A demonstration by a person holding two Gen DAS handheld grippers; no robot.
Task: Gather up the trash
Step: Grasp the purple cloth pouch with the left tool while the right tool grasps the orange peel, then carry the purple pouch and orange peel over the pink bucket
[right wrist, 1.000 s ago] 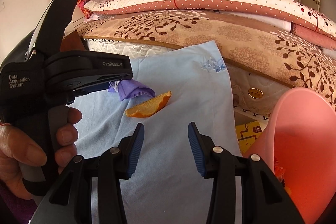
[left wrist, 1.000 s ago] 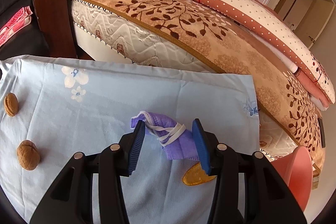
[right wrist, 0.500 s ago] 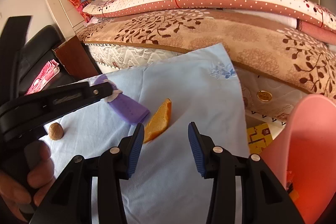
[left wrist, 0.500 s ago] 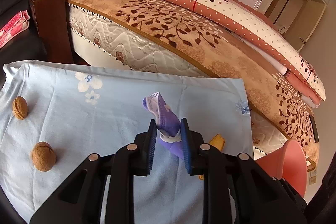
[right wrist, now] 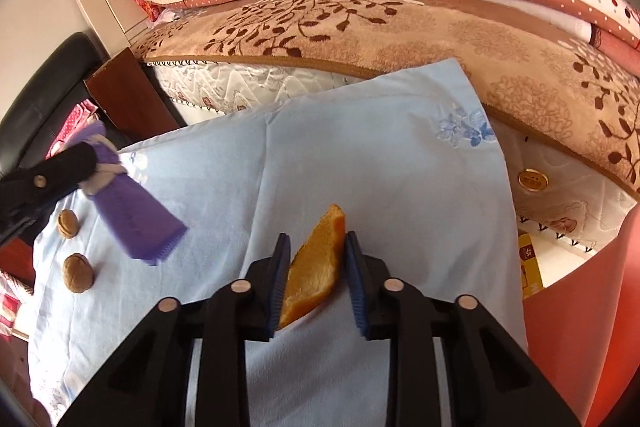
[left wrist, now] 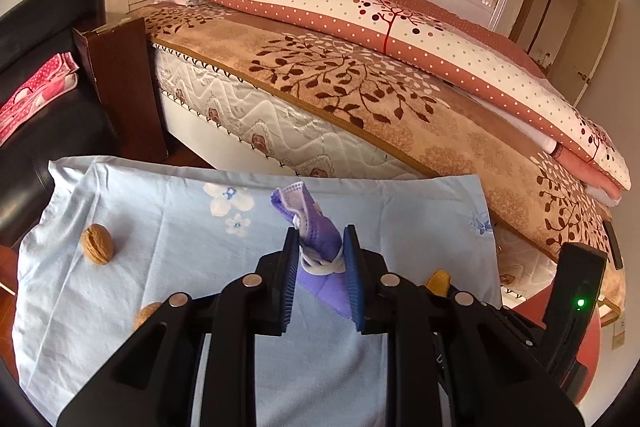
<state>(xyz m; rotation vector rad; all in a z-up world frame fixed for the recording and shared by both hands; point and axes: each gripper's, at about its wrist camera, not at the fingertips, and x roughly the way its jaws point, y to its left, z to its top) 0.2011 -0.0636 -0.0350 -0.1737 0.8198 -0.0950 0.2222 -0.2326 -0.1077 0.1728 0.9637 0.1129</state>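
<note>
My left gripper [left wrist: 321, 241] is shut on a purple face mask [left wrist: 316, 239] and holds it above the light blue cloth [left wrist: 180, 239]. In the right wrist view the mask [right wrist: 136, 219] hangs from the left gripper [right wrist: 86, 163] at the left. My right gripper [right wrist: 315, 245] is closed around an orange peel [right wrist: 316, 263] that touches both pads, low over the cloth [right wrist: 400, 167]. The tip of the peel [left wrist: 438, 279] shows in the left wrist view. Two walnuts [right wrist: 78, 273] [right wrist: 67, 223] lie on the cloth at the left; one shows in the left wrist view [left wrist: 97, 237].
A pink bin [right wrist: 592, 327] stands at the right beside the cloth. A bed with a brown patterned blanket [left wrist: 360, 95] runs behind. A black sofa [left wrist: 36, 39] and a wooden panel [left wrist: 120, 87] are at the left.
My left gripper shut on the mask and lifted it off the cloth. My right gripper moved forward and closed around the orange peel.
</note>
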